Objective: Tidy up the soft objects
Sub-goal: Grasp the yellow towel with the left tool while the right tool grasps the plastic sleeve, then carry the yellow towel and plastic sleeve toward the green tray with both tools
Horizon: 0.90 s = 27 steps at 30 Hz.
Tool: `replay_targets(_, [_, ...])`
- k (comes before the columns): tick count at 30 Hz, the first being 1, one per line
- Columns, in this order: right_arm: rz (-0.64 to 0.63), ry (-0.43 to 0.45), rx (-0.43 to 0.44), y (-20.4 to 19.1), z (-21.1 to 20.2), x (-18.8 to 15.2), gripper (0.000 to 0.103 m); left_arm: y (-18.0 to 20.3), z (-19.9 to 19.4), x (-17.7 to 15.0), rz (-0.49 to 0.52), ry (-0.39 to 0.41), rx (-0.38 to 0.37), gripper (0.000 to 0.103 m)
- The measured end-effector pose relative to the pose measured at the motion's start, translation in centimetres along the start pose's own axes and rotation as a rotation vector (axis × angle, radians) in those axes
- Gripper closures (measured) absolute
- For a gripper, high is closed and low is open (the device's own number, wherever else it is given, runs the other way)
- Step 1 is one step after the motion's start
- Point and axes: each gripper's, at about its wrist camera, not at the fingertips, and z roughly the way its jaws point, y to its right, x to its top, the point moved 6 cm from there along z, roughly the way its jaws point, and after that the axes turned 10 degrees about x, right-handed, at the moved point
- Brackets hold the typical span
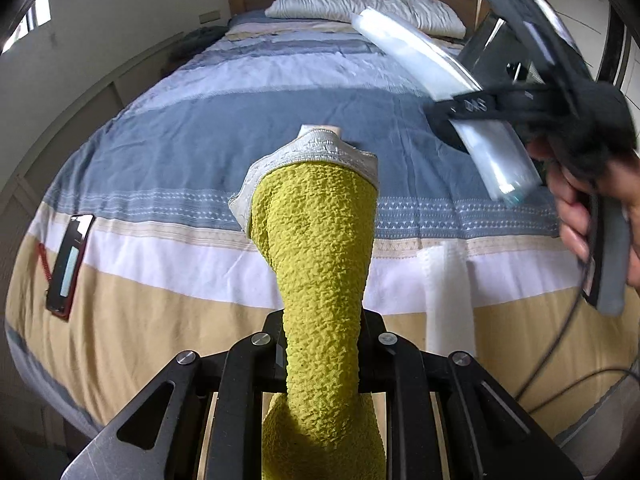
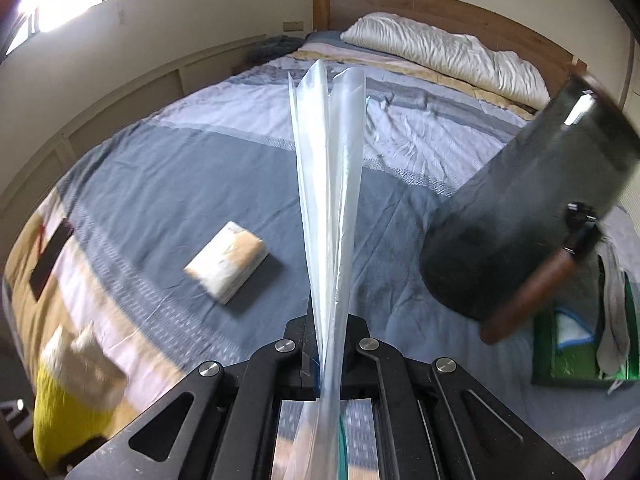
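Nearest the left wrist camera, the left gripper (image 1: 322, 354) has its fingers clenched on a yellow-green textured cloth (image 1: 320, 248), which rises from between them as a gathered column and is lifted clear of the bed (image 1: 160, 148). A pale woven band (image 1: 316, 152) edges the cloth's far end. Beyond it spreads the striped bedspread in tan, white and grey-blue. A dark phone with a red case (image 1: 70, 256) lies flat on the tan and white stripes to the left.

To the right in the same view, a person's hand (image 1: 592, 204) grips the handle of the right gripper (image 2: 328, 356), blurred, with a clear plastic bag (image 1: 440, 92) clamped in it above the bed.

From the right wrist camera, the right fingers are clenched on that clear plastic bag (image 2: 330, 184), which stands up from them in folded translucent sheets. Left of the bag, a small wrapped beige packet (image 2: 228, 260) rests on the grey stripe. At the lower left edge the yellow-green cloth shows blurred. On the right, a dark cylindrical part with a brown handle (image 2: 528, 216) is blurred, and below it sits a green box (image 2: 580, 348) with grey fabric draped over it. Farthest off, white pillows (image 2: 448, 56) lie against the wooden headboard (image 2: 440, 8).
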Motion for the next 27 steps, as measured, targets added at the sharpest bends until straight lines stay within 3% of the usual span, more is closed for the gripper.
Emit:
replay_targets(14, [0.018,0.064,-0.020,1.1,-14.7,-6.5,0.100,4.2,-7.1,0.2,0.042,0.075,-0.041,0.087])
replay_targets(27, [0.102,0.098,-0.114,4.2,-27.7,-15.1,0.100,10.2,-11.1,0.3,0.104,0.139,-0.099,0.087])
